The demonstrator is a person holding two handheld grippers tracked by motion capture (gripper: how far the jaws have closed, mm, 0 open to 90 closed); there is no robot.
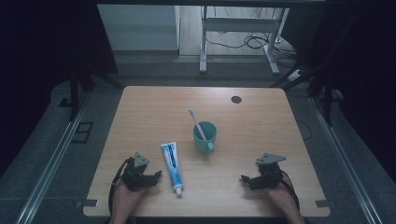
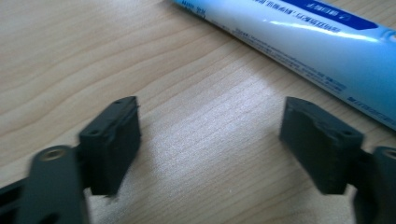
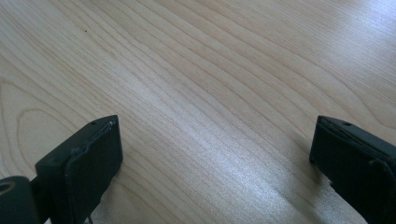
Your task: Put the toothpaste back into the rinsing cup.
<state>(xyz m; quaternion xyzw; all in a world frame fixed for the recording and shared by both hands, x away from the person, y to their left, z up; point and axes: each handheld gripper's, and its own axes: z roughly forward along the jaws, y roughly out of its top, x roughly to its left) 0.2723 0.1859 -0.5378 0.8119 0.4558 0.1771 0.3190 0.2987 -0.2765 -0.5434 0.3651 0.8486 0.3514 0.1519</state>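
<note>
High view: the wooden desk (image 1: 261, 126) carries three things. A teal mug (image 1: 205, 137) stands near the middle with a pink toothbrush (image 1: 197, 124) leaning in it, bristles up toward eleven o'clock. A white and blue toothpaste tube (image 1: 172, 166) lies flat at about seven o'clock from the mug, cap end toward the person.

The left gripper (image 1: 150, 177) sits low over the desk just at nine o'clock of the tube's cap end, near it but not touching. From the left gripper view, its jaws stand apart with bare wood between them, and the toothpaste tube (image 2: 299, 42) runs across beyond the fingertips, from twelve o'clock down to three; one jaw tip is close beside it. So that gripper is released and holds nothing. The right gripper (image 1: 246, 179) rests at about four o'clock from the mug, well apart from everything, and the right gripper view has its jaws spread wide over bare desk (image 3: 196, 84): also released.

I'd judge this is the approach to the tube, before any grasp. The next move calls for the left hand to slide toward three o'clock until the tube lies between the jaws, square across its width, then close gently; a soft, rounded tube could squirm or roll out if pinched off-centre.
</note>
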